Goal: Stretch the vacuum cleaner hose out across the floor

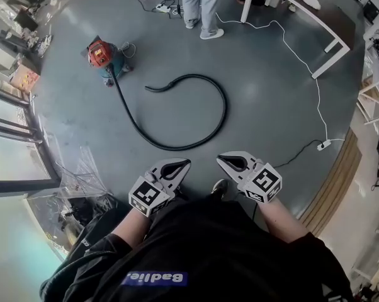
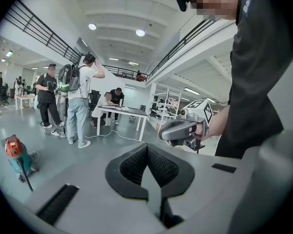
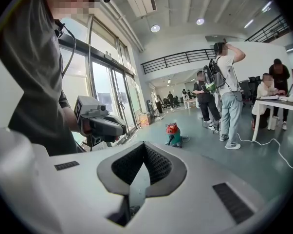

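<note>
A black vacuum hose (image 1: 209, 88) lies in a big curl on the grey floor, running from the red and teal vacuum cleaner (image 1: 103, 56) round to a free end near the middle. The cleaner also shows in the left gripper view (image 2: 16, 153) and the right gripper view (image 3: 173, 134). My left gripper (image 1: 184, 164) and right gripper (image 1: 221, 159) are both held close to my body, well short of the hose, tips nearly facing each other. Both are shut with nothing between the jaws.
Two people (image 1: 201, 5) stand at the far side beside a white table (image 1: 315, 17). A white cable (image 1: 303, 65) runs across the floor to a power strip (image 1: 324, 145). Clutter and plastic sheeting (image 1: 76, 175) lie at the left by glass doors.
</note>
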Tool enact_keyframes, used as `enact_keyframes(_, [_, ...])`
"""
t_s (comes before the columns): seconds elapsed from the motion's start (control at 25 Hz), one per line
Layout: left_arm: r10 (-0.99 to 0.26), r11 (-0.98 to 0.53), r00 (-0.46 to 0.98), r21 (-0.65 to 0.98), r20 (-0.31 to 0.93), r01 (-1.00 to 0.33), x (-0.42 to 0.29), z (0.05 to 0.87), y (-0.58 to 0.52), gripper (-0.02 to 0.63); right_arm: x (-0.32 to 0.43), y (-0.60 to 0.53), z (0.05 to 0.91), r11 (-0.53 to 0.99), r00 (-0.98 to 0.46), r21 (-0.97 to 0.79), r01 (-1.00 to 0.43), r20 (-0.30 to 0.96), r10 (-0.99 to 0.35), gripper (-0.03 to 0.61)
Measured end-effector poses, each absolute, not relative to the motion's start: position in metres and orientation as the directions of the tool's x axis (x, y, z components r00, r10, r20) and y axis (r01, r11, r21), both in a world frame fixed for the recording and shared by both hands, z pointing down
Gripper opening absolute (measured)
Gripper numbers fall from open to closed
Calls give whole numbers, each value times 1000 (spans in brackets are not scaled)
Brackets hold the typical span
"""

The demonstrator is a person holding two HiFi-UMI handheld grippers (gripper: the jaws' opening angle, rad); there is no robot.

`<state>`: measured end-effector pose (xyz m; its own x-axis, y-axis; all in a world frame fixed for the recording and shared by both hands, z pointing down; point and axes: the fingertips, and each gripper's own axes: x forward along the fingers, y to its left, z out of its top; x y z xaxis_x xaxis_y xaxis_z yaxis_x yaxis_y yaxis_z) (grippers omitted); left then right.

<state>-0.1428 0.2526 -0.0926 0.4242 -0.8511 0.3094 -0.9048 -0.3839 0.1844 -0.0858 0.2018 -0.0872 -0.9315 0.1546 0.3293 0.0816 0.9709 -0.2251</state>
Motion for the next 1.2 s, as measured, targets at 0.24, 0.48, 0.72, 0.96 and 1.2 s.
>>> enact_keyframes(0.24, [-872,-308,349,170,344,-936,-137,-85,246,0,-85,184,-70,956,-911,-247,159,336,239,5])
enact_keyframes(0.48, [-885,-262,296,141,360,-955,-153,-81,246,0,-104,186,-64,938,-886,-259,231,343,313,5])
enact_keyframes(0.72, [-875,-300,338,159,347,-940,-183,-56,237,0,-129,183,-49,948,-878,-254,191,387,281,5])
enact_keyframes(0.96, [-839,-376,414,175,353,-910,-223,-25,219,0,-169,179,-36,959,-874,-253,125,429,227,5])
enact_keyframes(1.2, [-812,-407,461,219,357,-887,-252,-2,208,0,-195,169,-20,969,-874,-242,53,458,163,5])
